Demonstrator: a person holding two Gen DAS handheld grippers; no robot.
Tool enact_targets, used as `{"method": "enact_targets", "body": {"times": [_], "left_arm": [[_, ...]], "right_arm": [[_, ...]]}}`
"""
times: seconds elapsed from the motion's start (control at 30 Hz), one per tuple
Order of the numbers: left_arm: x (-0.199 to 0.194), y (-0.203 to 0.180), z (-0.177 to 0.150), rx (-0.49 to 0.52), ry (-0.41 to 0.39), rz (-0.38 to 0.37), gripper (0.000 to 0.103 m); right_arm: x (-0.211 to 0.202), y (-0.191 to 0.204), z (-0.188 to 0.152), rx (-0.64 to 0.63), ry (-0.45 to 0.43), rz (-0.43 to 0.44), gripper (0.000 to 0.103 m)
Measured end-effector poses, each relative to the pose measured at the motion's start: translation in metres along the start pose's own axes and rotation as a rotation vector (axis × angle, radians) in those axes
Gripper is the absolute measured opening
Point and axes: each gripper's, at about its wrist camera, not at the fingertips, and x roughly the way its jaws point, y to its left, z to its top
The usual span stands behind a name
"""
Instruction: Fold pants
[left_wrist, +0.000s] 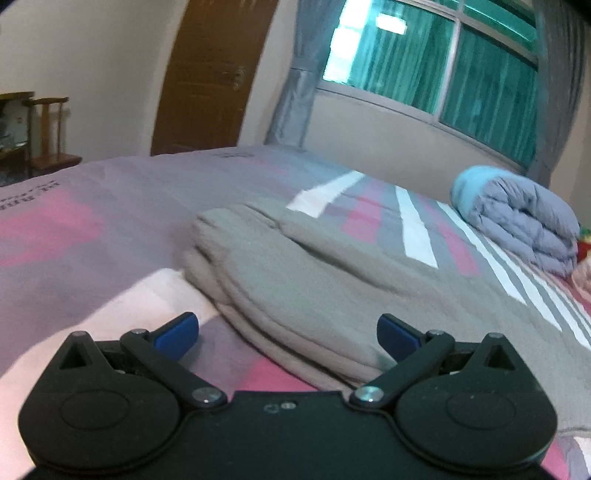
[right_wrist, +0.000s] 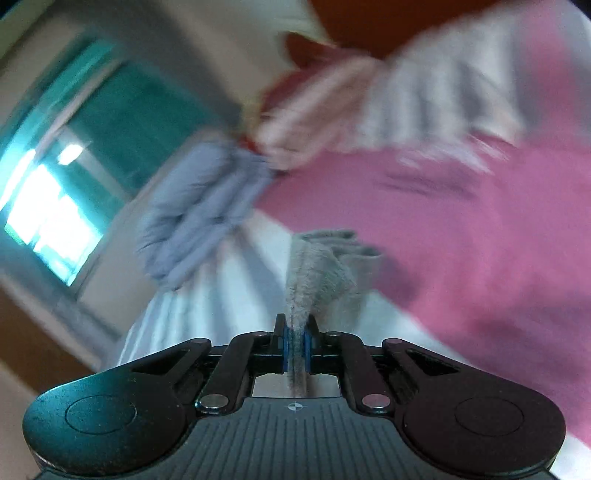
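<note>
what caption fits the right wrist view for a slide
Right gripper shut on a grey pants edge above the pink bedsheet.

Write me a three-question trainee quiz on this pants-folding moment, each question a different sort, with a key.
1. True or false: the left gripper is shut on the pants.
2. Multiple choice: what is pinched in the right gripper? A) the rolled blue-grey quilt B) an edge of the grey pants C) nothing
3. Fill in: the pants lie on a bed with a pink, grey and white ______.

Key: 1 false, its fingers stand wide apart with nothing between them. 2 B, grey cloth sits between the closed blue pads. 3 sheet.
</note>
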Motion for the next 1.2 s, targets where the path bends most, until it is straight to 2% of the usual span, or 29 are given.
{"method": "enact_targets", "body": {"times": [0.13, 0.27, 0.4, 0.43, 0.47, 0.5, 0.53, 0.57, 0.67, 0.8, 0.9, 0.97, 1.07, 1.13, 1.2], "left_arm": [[-0.008, 0.015, 0.003, -0.037, 0.001, 0.022, 0.097], [-0.018, 0.030, 0.006, -0.047, -0.008, 0.039, 0.097], [-0.020, 0.047, 0.007, -0.108, -0.003, 0.069, 0.097], [-0.019, 0.051, 0.007, -0.125, 0.003, 0.073, 0.097], [-0.019, 0.055, 0.007, -0.139, 0.006, 0.077, 0.097], [-0.019, 0.058, 0.006, -0.155, 0.008, 0.076, 0.097], [-0.020, 0.060, 0.006, -0.166, 0.007, 0.072, 0.097], [-0.021, 0.061, 0.006, -0.170, 0.006, 0.069, 0.097], [-0.016, 0.059, 0.006, -0.150, 0.012, 0.070, 0.097], [-0.014, 0.054, 0.005, -0.112, 0.023, 0.067, 0.097], [-0.016, 0.055, 0.004, -0.123, 0.021, 0.064, 0.097], [-0.016, 0.057, 0.003, -0.134, 0.020, 0.061, 0.097], [-0.014, 0.055, 0.003, -0.125, 0.025, 0.069, 0.097], [-0.013, 0.053, 0.004, -0.114, 0.028, 0.075, 0.097], [-0.013, 0.051, 0.004, -0.107, 0.029, 0.074, 0.097]], "right_arm": [[0.006, 0.089, -0.022, -0.173, -0.006, 0.126, 0.008], [0.023, 0.171, -0.079, -0.332, 0.066, 0.269, 0.008], [0.049, 0.224, -0.172, -0.489, 0.238, 0.381, 0.008], [0.056, 0.232, -0.205, -0.553, 0.309, 0.414, 0.009], [0.065, 0.236, -0.232, -0.610, 0.398, 0.429, 0.014], [0.077, 0.241, -0.260, -0.663, 0.531, 0.411, 0.016], [0.072, 0.245, -0.280, -0.728, 0.516, 0.391, 0.021], [0.061, 0.246, -0.285, -0.757, 0.439, 0.416, 0.026], [0.057, 0.244, -0.281, -0.709, 0.448, 0.436, 0.026], [0.048, 0.255, -0.276, -0.814, 0.392, 0.473, 0.026], [0.056, 0.257, -0.279, -0.817, 0.425, 0.479, 0.027], [0.052, 0.257, -0.282, -0.765, 0.504, 0.512, 0.028], [0.048, 0.255, -0.281, -0.676, 0.601, 0.665, 0.028], [0.044, 0.254, -0.277, -0.638, 0.576, 0.672, 0.028], [0.045, 0.251, -0.267, -0.595, 0.493, 0.609, 0.028]]}}
